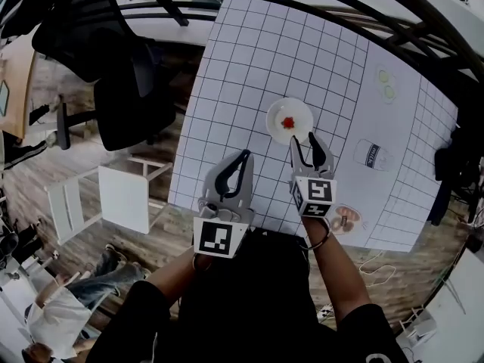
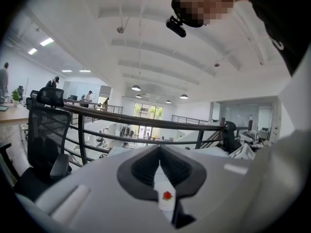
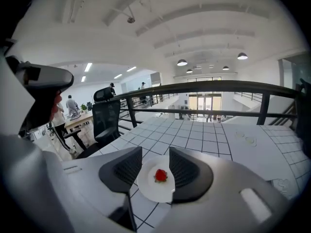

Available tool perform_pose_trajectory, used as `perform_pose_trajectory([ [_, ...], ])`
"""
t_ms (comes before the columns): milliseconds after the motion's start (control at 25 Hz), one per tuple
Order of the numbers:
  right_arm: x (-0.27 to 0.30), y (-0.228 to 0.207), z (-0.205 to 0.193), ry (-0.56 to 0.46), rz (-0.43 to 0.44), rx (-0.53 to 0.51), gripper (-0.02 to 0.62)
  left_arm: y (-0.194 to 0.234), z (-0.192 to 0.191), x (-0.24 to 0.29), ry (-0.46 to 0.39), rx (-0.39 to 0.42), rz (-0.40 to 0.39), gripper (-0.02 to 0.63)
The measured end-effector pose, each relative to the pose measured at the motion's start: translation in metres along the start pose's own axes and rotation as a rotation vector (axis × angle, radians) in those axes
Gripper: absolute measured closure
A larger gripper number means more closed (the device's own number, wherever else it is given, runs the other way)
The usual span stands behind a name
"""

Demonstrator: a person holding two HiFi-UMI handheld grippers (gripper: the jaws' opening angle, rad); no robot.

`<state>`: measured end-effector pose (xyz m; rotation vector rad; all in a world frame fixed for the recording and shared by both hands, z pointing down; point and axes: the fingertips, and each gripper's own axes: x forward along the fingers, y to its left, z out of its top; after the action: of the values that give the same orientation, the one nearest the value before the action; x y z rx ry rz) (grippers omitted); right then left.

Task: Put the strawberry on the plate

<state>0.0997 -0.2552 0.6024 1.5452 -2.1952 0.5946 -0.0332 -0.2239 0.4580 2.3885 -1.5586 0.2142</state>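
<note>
Since strawberry [image 1: 287, 122] already sits centre of plate [image 1: 301, 110], job looks done. My R gripper [image 1: 303, 138]: jaws apart, empty, just short of near rim, berry dead ahead. L gripper [image 1: 243, 157]: jaws together, nothing held, farther off, berry ahead-right.

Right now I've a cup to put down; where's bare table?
Bare: the white gridded tabletop beyond and left of the white round plate holding the red strawberry. Crowded: near edge, by left gripper and right gripper.

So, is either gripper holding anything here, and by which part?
Nothing is held: the strawberry lies on the plate; left gripper and right gripper are empty.
</note>
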Motion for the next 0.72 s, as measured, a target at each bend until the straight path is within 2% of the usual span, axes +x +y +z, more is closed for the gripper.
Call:
perform_pose_trajectory([
  [400,-0.069,0.009,0.043,-0.128,0.057,0.042,0.452,-0.029,0.015,-0.021,-0.043,0.031,0.037,0.595],
  [480,-0.082,0.008,0.053,-0.166,0.06,0.051,0.482,-0.036,0.017,-0.025,-0.051,0.039,0.044,0.595],
  [560,-0.093,0.006,0.058,-0.199,0.056,0.057,0.54,-0.044,0.02,-0.027,-0.063,0.063,0.046,0.596],
  [720,-0.108,0.007,0.057,-0.211,0.071,0.08,0.59,-0.054,0.025,-0.032,-0.078,0.105,0.051,0.595],
])
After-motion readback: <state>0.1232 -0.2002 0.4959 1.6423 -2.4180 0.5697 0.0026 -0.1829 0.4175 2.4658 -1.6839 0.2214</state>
